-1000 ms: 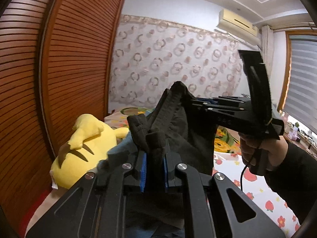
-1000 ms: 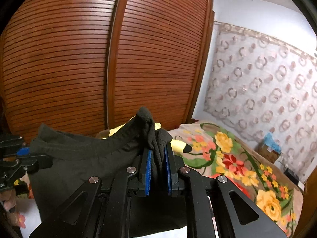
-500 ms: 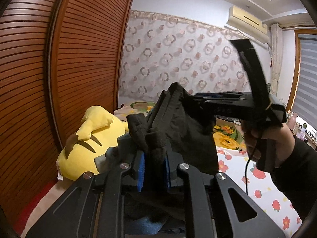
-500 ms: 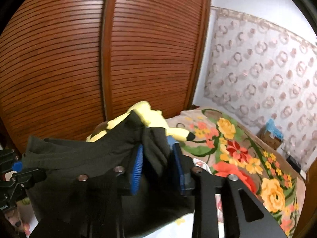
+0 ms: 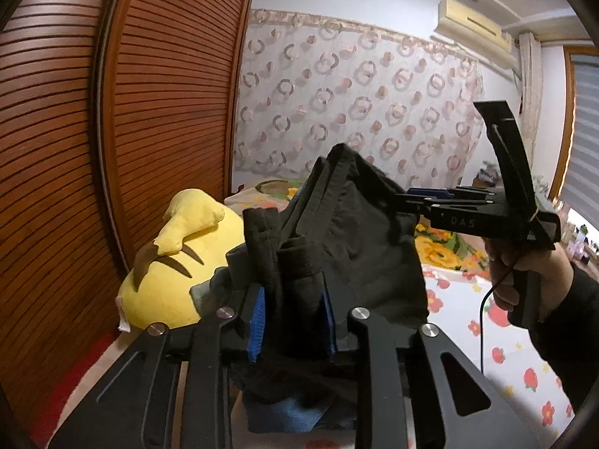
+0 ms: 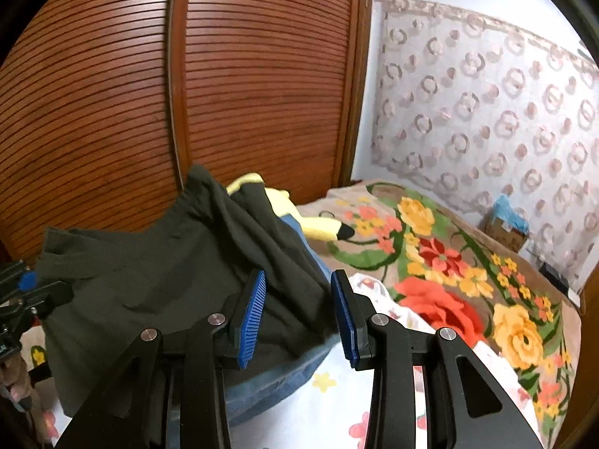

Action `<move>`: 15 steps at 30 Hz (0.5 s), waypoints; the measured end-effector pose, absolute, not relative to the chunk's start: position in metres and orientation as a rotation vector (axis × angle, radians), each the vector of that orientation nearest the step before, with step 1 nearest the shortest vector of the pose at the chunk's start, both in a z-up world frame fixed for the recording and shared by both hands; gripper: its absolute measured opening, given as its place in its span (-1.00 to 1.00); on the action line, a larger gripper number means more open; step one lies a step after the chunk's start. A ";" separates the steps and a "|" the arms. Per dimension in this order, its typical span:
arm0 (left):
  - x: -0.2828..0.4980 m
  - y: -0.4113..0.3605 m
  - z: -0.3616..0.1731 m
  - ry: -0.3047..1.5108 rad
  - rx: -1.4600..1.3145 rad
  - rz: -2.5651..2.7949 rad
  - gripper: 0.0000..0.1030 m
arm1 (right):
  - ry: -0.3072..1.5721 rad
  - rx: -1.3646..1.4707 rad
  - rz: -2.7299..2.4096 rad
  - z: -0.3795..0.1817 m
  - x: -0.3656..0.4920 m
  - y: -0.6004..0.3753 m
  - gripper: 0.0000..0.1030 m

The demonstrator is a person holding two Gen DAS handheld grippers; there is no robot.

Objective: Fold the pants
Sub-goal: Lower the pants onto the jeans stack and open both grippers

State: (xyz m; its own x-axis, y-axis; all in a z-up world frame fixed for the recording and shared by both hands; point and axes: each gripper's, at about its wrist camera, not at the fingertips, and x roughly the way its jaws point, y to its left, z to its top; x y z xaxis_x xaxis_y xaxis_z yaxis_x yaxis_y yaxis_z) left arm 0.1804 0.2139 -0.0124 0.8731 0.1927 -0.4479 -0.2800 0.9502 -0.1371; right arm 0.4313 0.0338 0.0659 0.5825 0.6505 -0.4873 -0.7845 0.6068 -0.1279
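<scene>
1. Two tools work over the bed, and the dark pants hang bunched in the air above it, so no neat fold shows yet; by my reading most of the folding is left.
2. Left tool: its blue pads are part-way apart with a thick wad of pants cloth between them; the cloth fills the gap, so it looks clamped on the pants.
3. Right tool: its pads stand apart, nothing gripped; the pants' edge drapes loosely through the gap.
4. Relative to the bed, the pants lie toward the yellow plush toy, over a blue garment lying on the bed.
</scene>
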 end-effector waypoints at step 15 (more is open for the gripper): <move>0.163 0.207 -0.005 0.506 -0.156 0.255 -0.44 | 0.467 -0.278 0.760 0.079 0.427 0.046 -0.27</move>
